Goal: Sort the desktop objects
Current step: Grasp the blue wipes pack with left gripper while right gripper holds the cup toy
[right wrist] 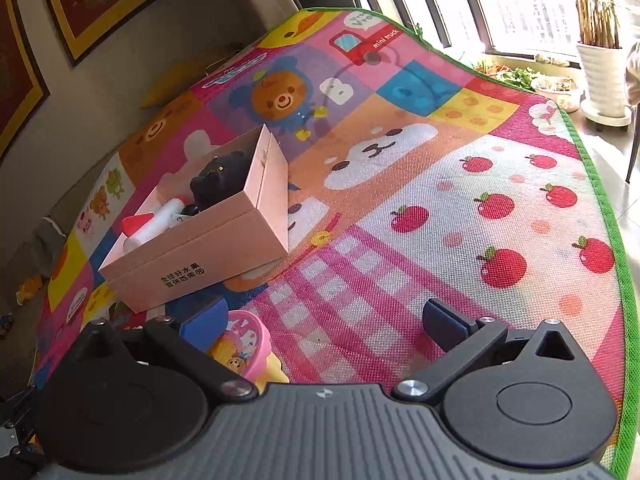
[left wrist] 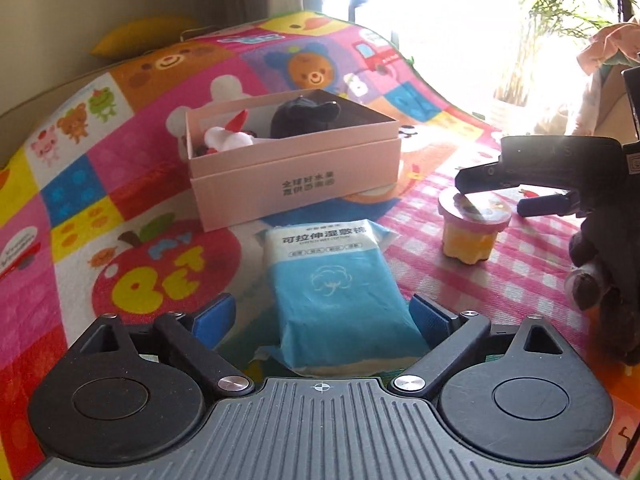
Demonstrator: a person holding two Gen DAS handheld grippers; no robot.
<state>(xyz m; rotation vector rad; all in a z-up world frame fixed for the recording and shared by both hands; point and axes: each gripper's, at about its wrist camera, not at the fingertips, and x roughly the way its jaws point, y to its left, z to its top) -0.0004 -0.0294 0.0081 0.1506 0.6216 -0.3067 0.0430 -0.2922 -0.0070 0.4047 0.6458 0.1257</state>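
My left gripper (left wrist: pixel 322 316) had its fingers (left wrist: pixel 426 314) spread wide, one on each side of the blue packet, and I could not see the pads pressing on it. The right gripper (right wrist: pixel 324 326) was also spread; its left finger (right wrist: pixel 204 320) stood just beside the rim of the jelly cup, and the other finger was well apart from the cup, so I held nothing there.

The patterned mat (right wrist: pixel 440 184) carried everything. The pink box (left wrist: pixel 296 172) stood toward the far left part of the mat, already holding a black plush toy (left wrist: pixel 304 114) and a white bottle with a red cap (right wrist: pixel 148 228). I judged these two as sorted.

The blue packet (left wrist: pixel 336 280) lay flat just in front of the box, near the edge close to me. The jelly cup (left wrist: pixel 474 226) stood upright to the right of the packet, on the pink checked area.

I judged that the task was about half done: the packet and the cup were not yet in the box.
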